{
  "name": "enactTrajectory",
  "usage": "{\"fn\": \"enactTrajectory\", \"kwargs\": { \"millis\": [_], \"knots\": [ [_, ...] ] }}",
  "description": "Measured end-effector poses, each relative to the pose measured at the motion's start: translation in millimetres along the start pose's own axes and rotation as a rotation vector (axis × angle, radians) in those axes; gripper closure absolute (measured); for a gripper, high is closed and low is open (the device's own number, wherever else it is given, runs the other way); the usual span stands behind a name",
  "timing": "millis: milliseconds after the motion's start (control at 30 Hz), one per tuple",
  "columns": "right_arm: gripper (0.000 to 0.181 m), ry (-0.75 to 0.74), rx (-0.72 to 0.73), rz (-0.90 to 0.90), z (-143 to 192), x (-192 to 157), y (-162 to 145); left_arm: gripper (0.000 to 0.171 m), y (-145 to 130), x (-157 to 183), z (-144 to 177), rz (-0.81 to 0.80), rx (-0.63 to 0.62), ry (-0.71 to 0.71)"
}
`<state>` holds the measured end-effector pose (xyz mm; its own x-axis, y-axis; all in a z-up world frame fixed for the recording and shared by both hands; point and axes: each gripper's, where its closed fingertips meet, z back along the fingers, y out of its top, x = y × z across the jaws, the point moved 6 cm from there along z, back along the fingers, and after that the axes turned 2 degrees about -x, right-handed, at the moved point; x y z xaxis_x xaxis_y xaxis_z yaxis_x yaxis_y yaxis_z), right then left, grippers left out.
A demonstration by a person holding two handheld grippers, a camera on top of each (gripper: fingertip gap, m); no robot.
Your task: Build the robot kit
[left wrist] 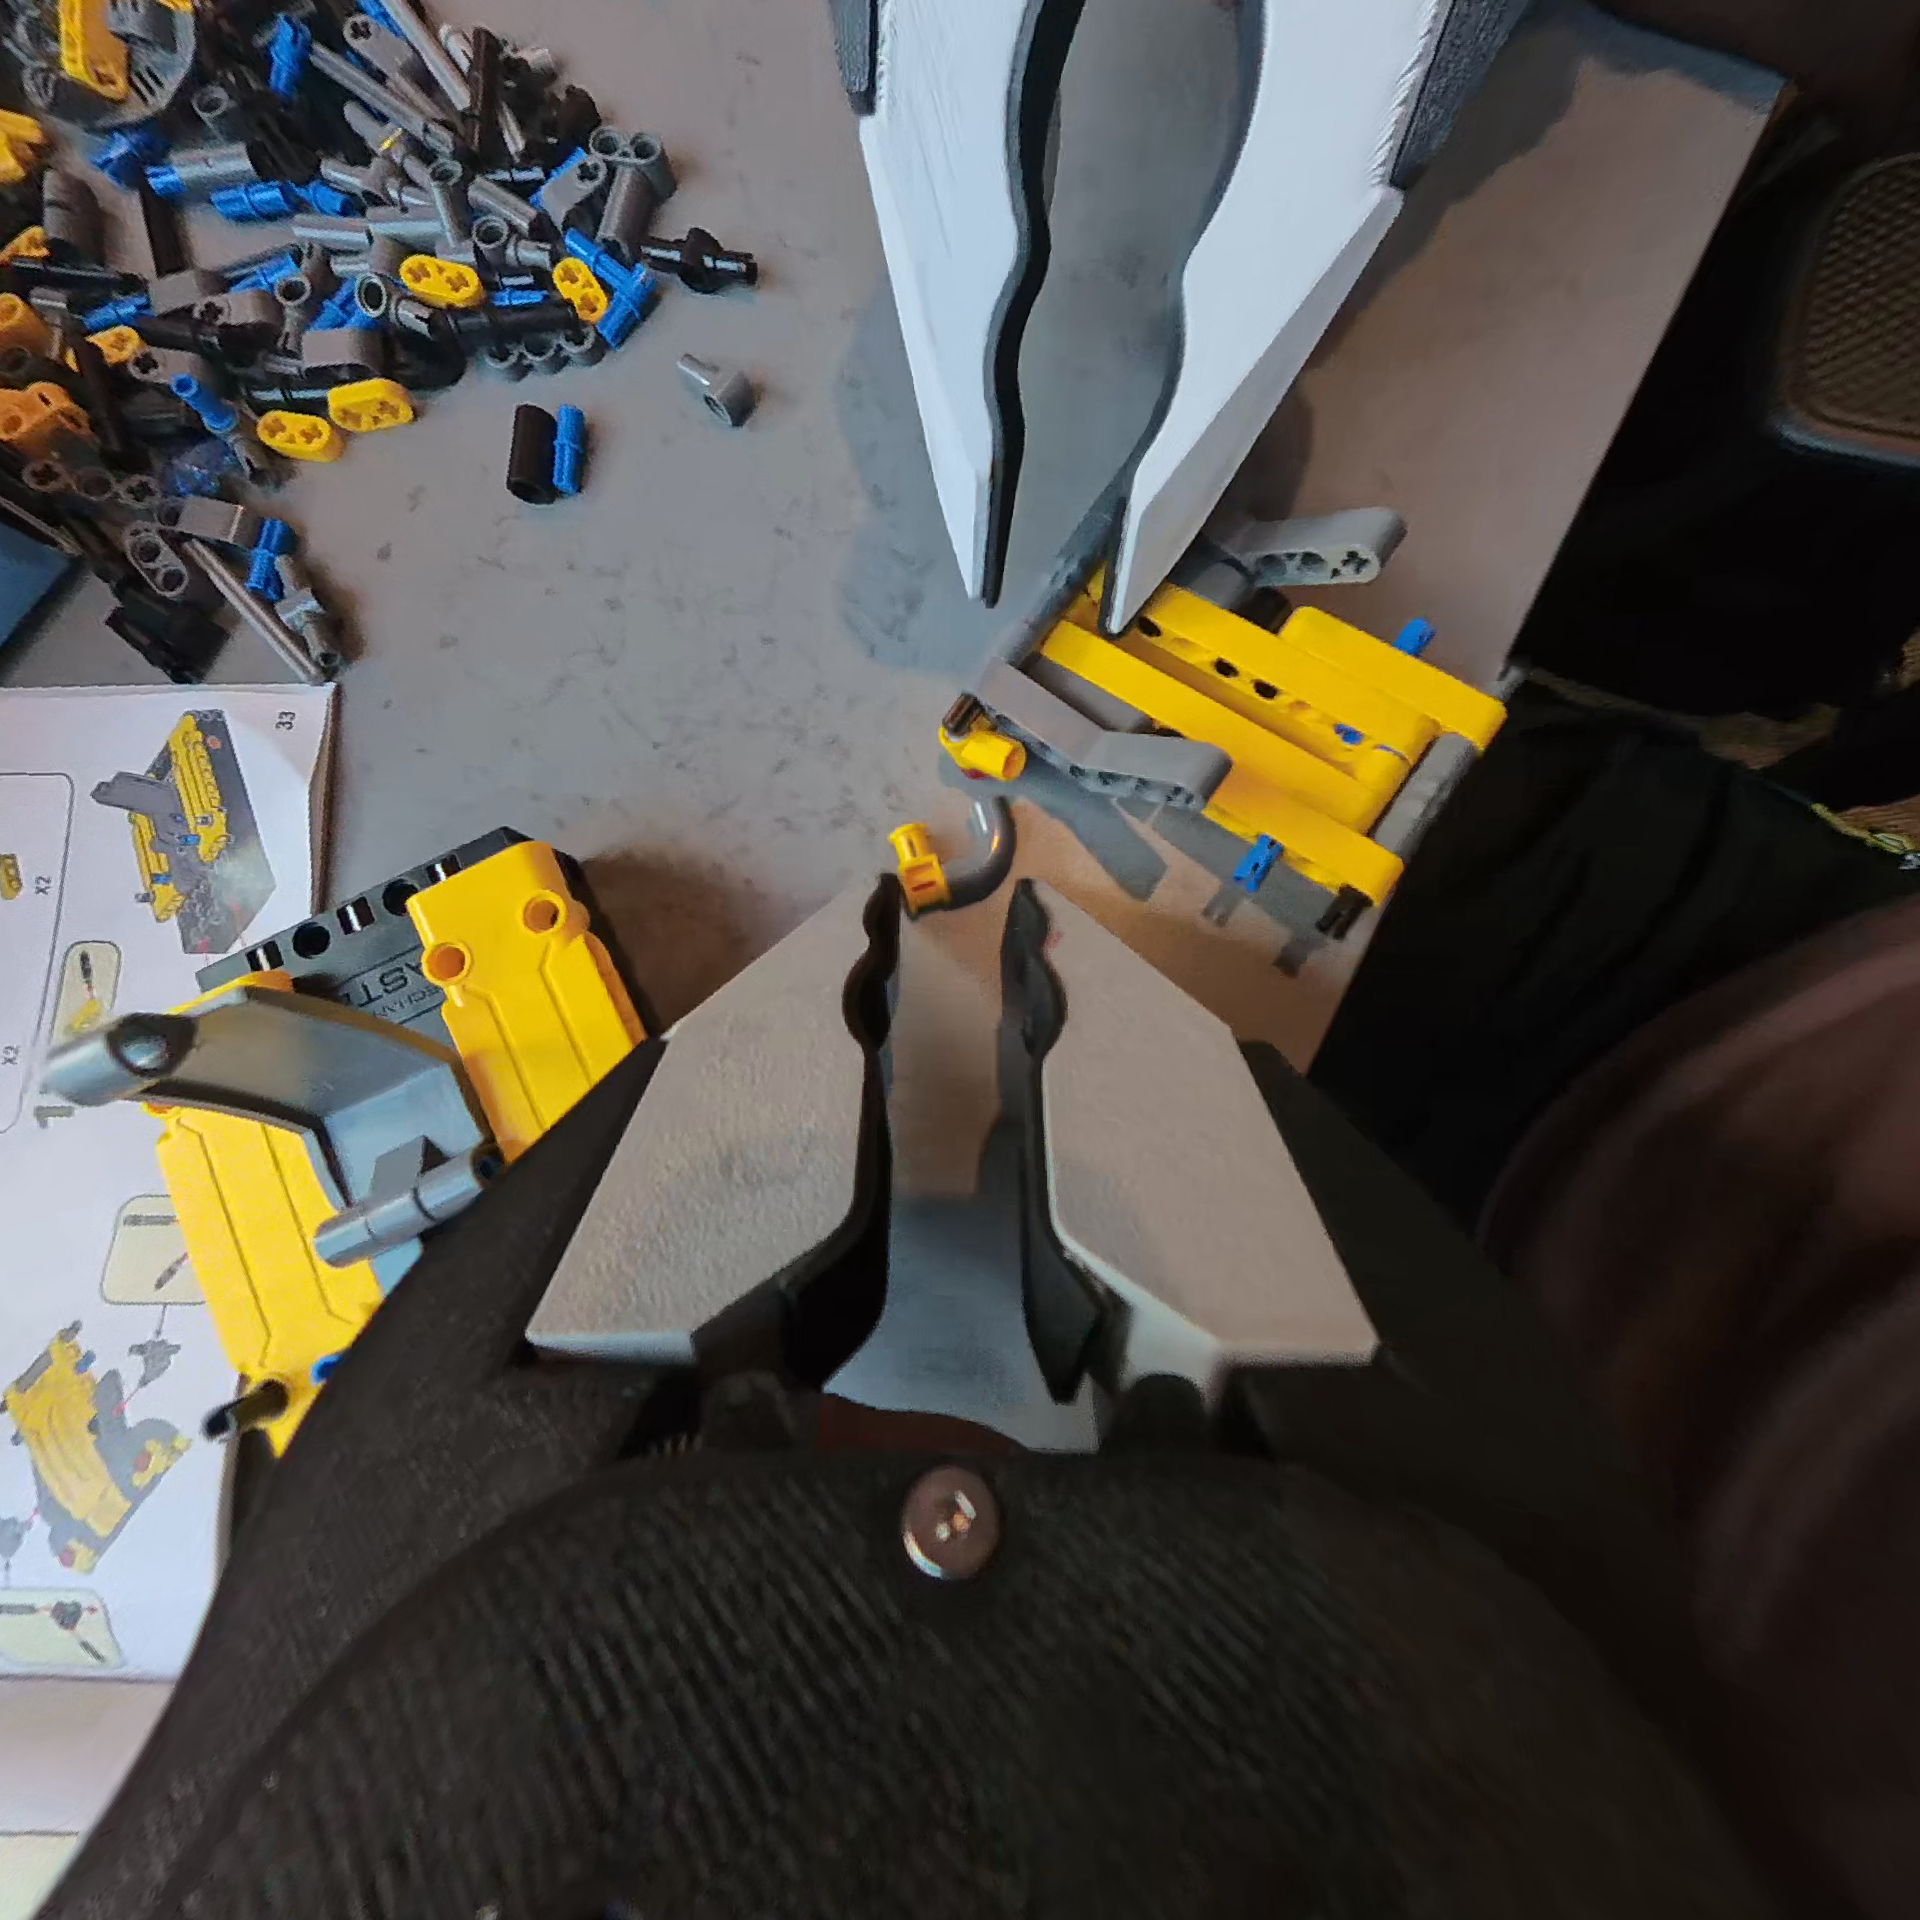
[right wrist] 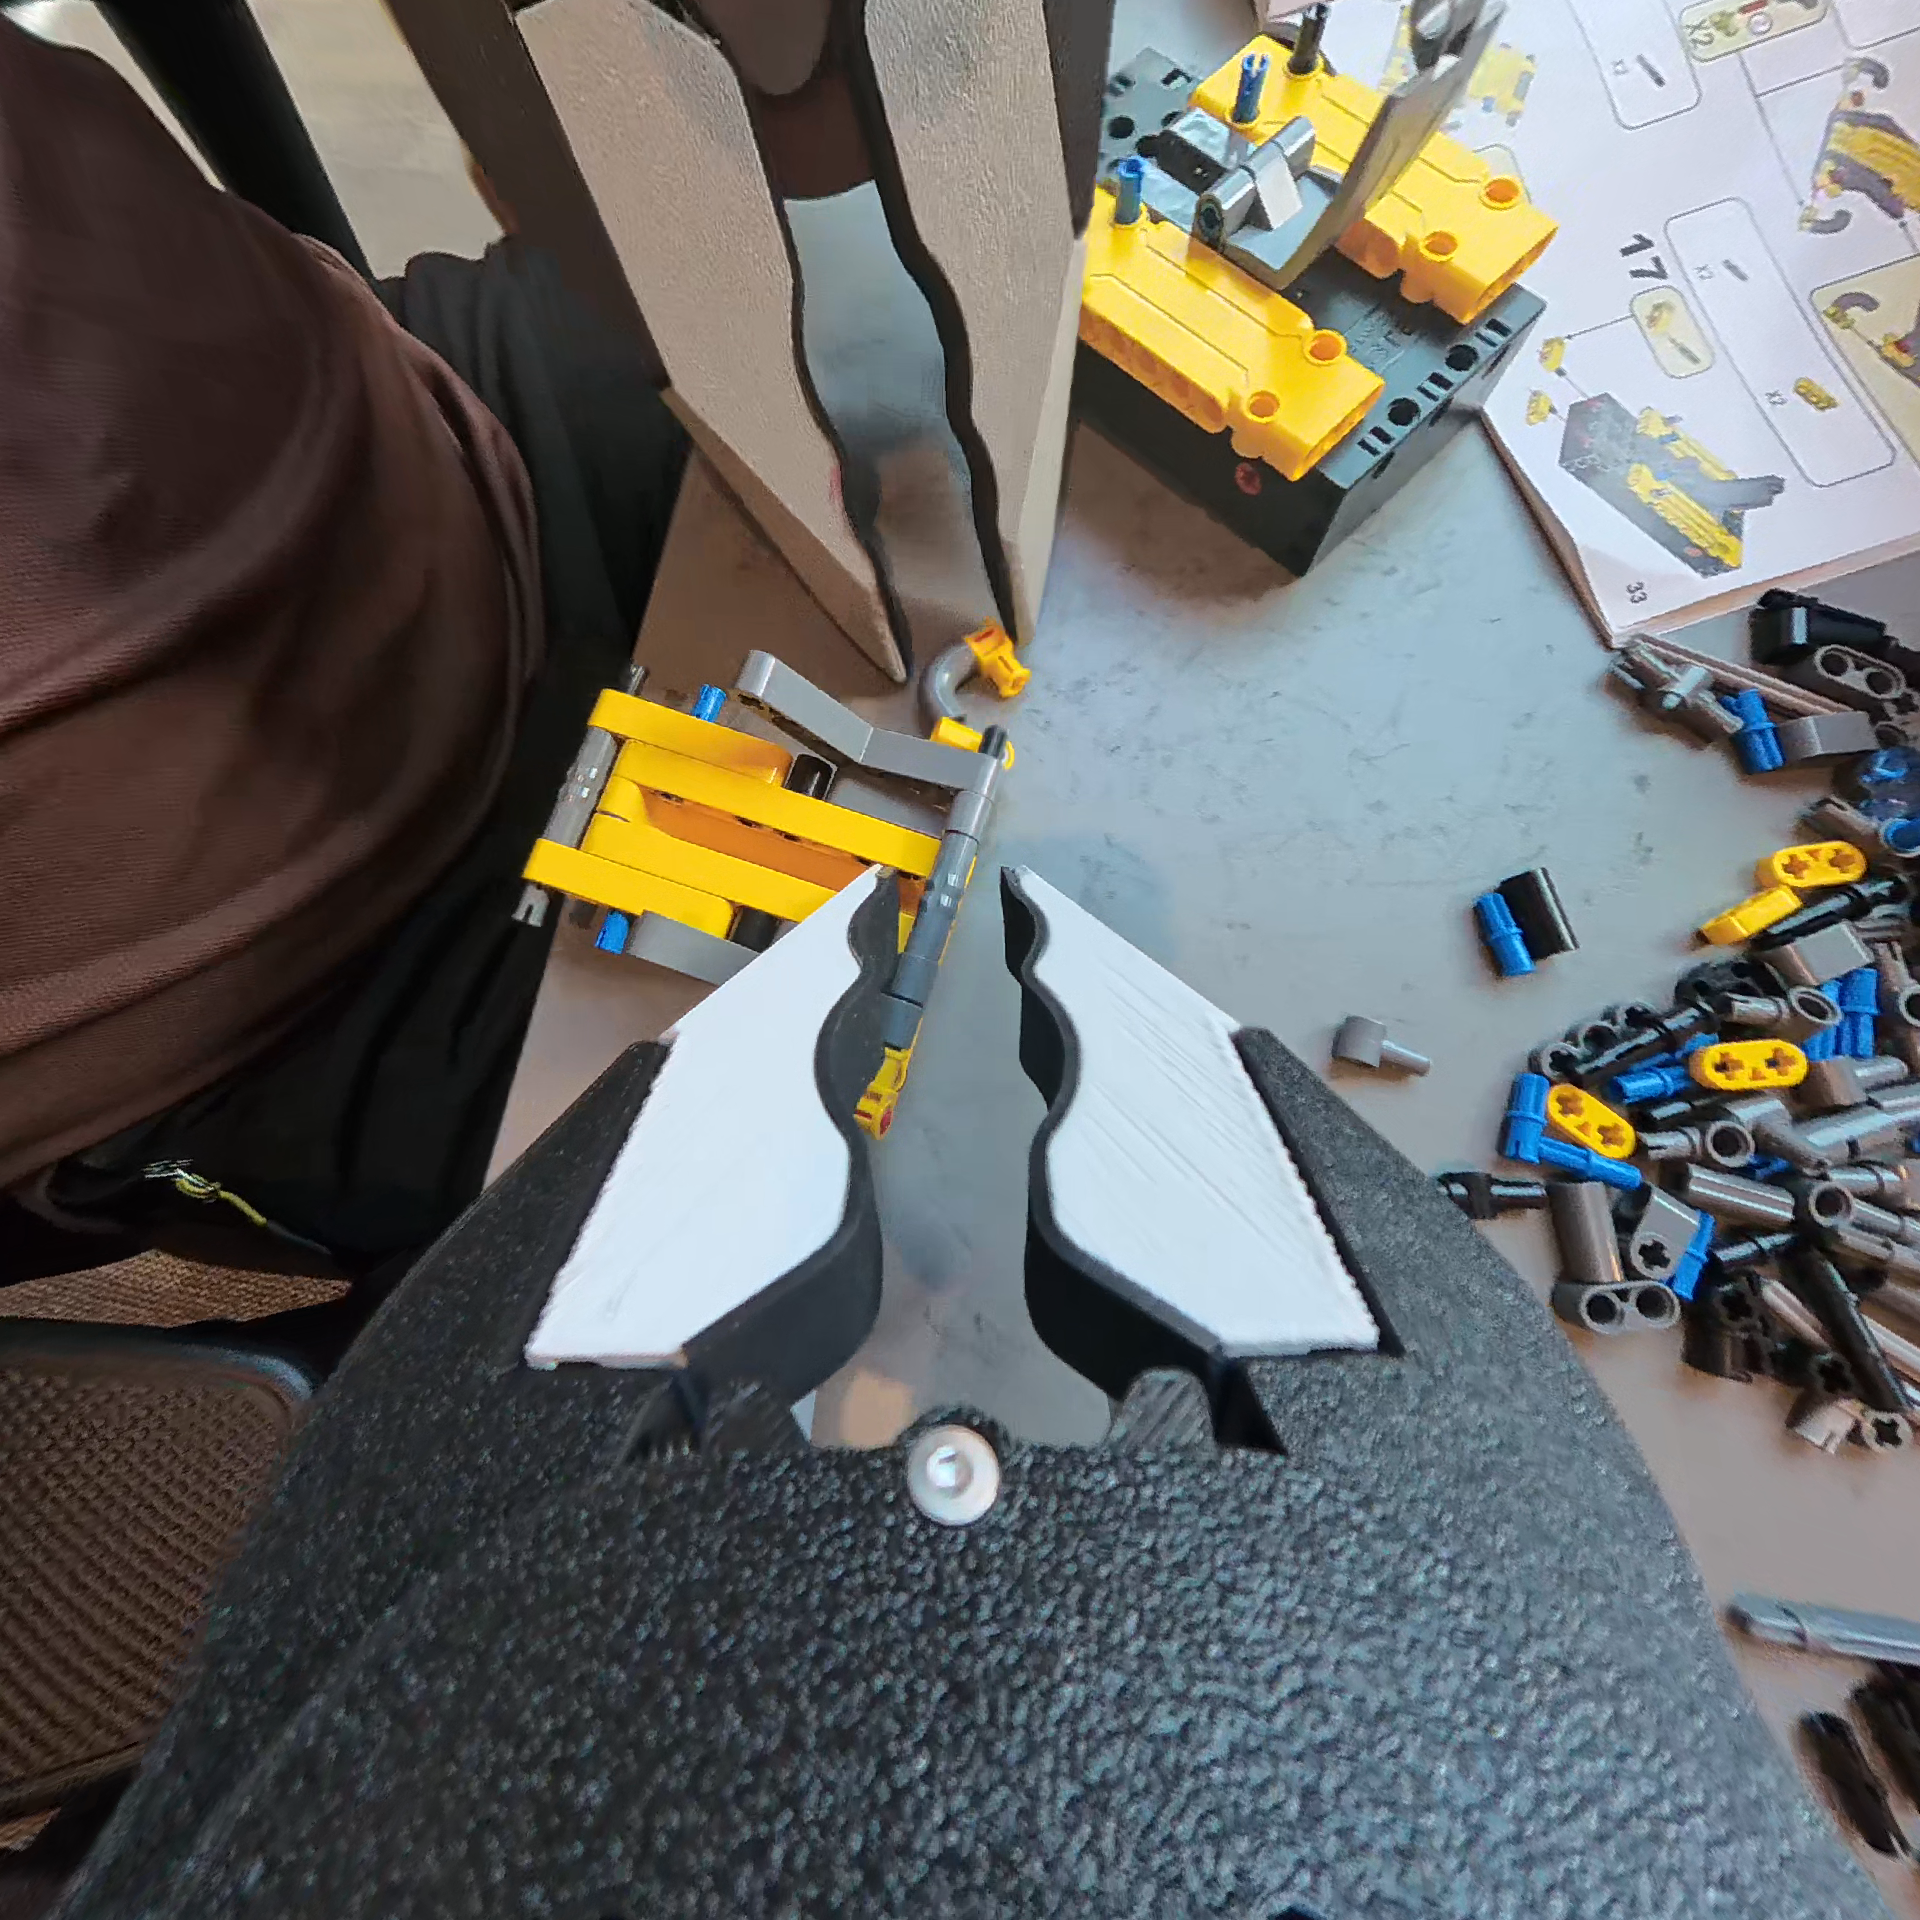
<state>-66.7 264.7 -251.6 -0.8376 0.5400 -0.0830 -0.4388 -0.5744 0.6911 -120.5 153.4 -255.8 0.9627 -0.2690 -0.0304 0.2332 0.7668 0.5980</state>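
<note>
A small yellow and grey beam assembly [left wrist: 1278, 707] lies at the table's near edge; it also shows in the right wrist view [right wrist: 727, 821]. My right gripper [right wrist: 943, 878], white-fingered, is open, and its tips straddle the assembly's grey axle [right wrist: 940, 904], which lies against the left finger. It reaches down from the top of the left wrist view [left wrist: 1051, 611]. My left gripper [left wrist: 954, 899], grey-fingered, is open and empty. A small grey hook with a yellow connector [left wrist: 951, 868] lies just ahead of its tips, next to the assembly. The hook [right wrist: 971, 670] also shows by the left gripper [right wrist: 961, 649].
A bigger yellow and dark grey block assembly [left wrist: 499, 966] [right wrist: 1299, 312] rests partly on an instruction booklet [left wrist: 125, 1039] [right wrist: 1714, 312]. A pile of loose black, grey, blue and yellow parts [left wrist: 312, 260] [right wrist: 1766, 1091] covers one side. A person's dark clothing [right wrist: 208, 623] borders the table edge. The tips of one gripper are about 5 cm away from the tips of the other.
</note>
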Motion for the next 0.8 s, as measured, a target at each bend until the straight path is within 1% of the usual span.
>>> {"fn": "enactTrajectory", "kwargs": {
  "millis": [100,200,333,400,467,500,567,700,800],
  "knots": [
    [0.161,-0.011,0.005,0.004,1,1,-1,0.157,0,-6,2,-0.059,-0.030,0.006],
    [0.162,-0.009,0.023,0.000,0,1,-1,0.146,0,-6,4,-0.133,-0.069,0.011],
    [0.162,-0.008,0.040,-0.004,-2,2,-1,0.132,5,2,3,-0.091,-0.055,-0.022],
    [0.162,-0.009,0.044,-0.004,-2,2,-1,0.130,7,2,-1,-0.039,-0.046,-0.003],
    [0.162,-0.010,0.047,-0.001,-1,2,-2,0.132,8,0,-5,0.005,-0.032,0.010],
    [0.162,-0.012,0.047,-0.001,-1,2,-3,0.136,8,0,-6,0.018,-0.026,0.003],
    [0.162,-0.021,0.047,-0.001,1,3,-4,0.151,9,0,-6,0.019,-0.027,-0.005],
    [0.162,-0.018,0.076,-0.009,4,3,-4,0.151,7,-1,-4,-0.021,-0.032,-0.005],
    [0.162,-0.019,0.108,-0.010,8,3,-2,0.151,3,3,0,-0.142,-0.019,0.026]
  ]
}}
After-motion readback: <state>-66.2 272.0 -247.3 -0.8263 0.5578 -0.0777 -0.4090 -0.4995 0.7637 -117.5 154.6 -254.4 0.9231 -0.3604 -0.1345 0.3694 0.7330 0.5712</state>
